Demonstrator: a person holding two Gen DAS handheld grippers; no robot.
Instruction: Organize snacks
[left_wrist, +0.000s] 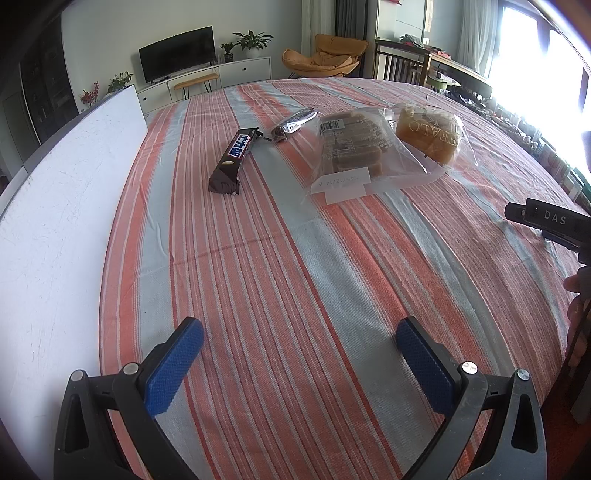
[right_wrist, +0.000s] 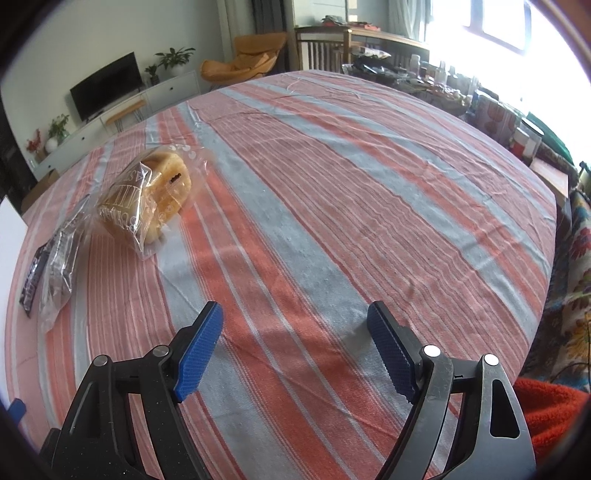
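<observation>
Several snacks lie on the striped cloth. In the left wrist view a dark chocolate bar (left_wrist: 232, 160) lies at the left, a small dark foil wrapper (left_wrist: 293, 124) behind it, a clear bag of brown bread slices (left_wrist: 351, 155) in the middle and a bagged golden cake (left_wrist: 428, 134) at the right. My left gripper (left_wrist: 300, 339) is open and empty, well short of them. My right gripper (right_wrist: 295, 325) is open and empty over bare cloth; the golden cake (right_wrist: 147, 199) and the bread bag (right_wrist: 61, 258) lie to its far left.
A white board (left_wrist: 62, 206) lies along the left of the striped tablecloth (left_wrist: 295, 258). The right gripper's body (left_wrist: 550, 225) shows at the right edge of the left wrist view. Clutter lines the table's far right side (right_wrist: 509, 125).
</observation>
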